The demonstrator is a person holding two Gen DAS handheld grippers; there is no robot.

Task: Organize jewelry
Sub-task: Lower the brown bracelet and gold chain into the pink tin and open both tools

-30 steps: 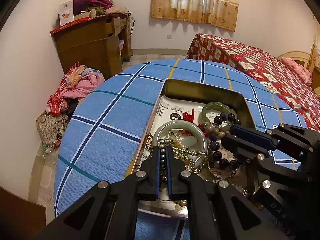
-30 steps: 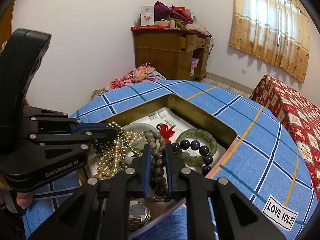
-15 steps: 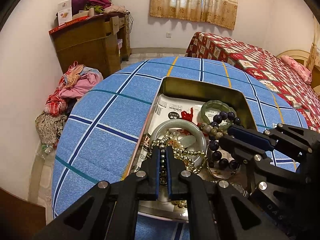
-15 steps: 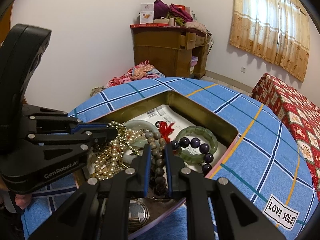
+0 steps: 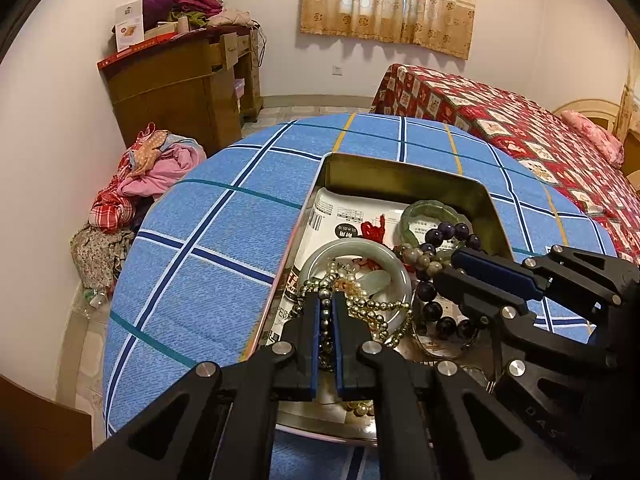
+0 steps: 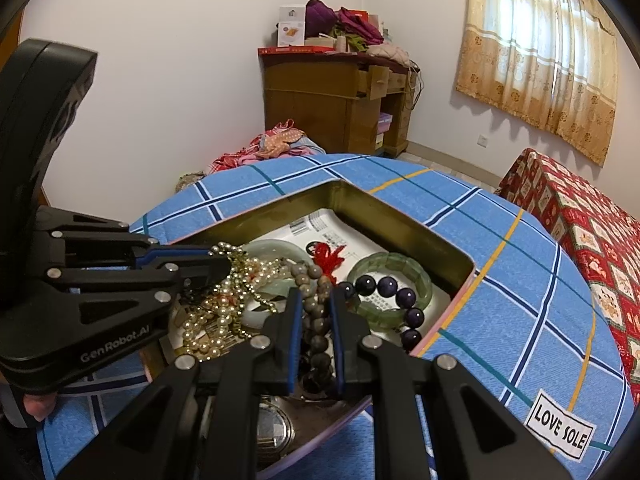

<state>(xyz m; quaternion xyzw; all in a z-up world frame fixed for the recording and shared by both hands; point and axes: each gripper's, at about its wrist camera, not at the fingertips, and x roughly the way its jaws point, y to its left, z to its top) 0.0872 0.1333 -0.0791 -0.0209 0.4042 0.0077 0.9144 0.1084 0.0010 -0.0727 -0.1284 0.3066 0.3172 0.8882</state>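
Over a round table draped in a blue plaid cloth [image 5: 208, 264], I hold both grippers down into an open metal tin [image 5: 404, 178] heaped with jewelry. My left gripper [image 5: 326, 312] is clamped on a strand of small gold and pearl-coloured beads, the pearl necklace [image 5: 380, 312], whose loops trail out over a pale jade bangle [image 5: 362, 248] lying on a printed white packet [image 5: 332, 220] at the tin's bottom. My right gripper [image 6: 316, 304] is pinched on a grey-brown bead bracelet [image 6: 314, 320], its beads running straight between the blue pads. From the right wrist camera the left gripper [image 6: 216, 264] comes in from the left edge, its tip buried in the pearl necklace [image 6: 216, 316] just beside the grey-brown beads. Past my right fingertips a bracelet of large dark purple beads [image 6: 394, 292] curves across a green jade bracelet [image 6: 400, 266], the two touching, and a small red knotted charm [image 6: 330, 254] lies near them on the packet. A round metal case [image 6: 272, 426] sits low in the tin's near corner under my right gripper. A white label reading "LOVE SOLE" [image 6: 560, 426] is sewn on the cloth. Behind the table stand a cluttered wooden dresser [image 6: 336, 108], a pile of clothes [image 5: 132, 184] on the floor, a bed with a red patterned cover [image 5: 512, 128] and a curtained window [image 6: 540, 52].
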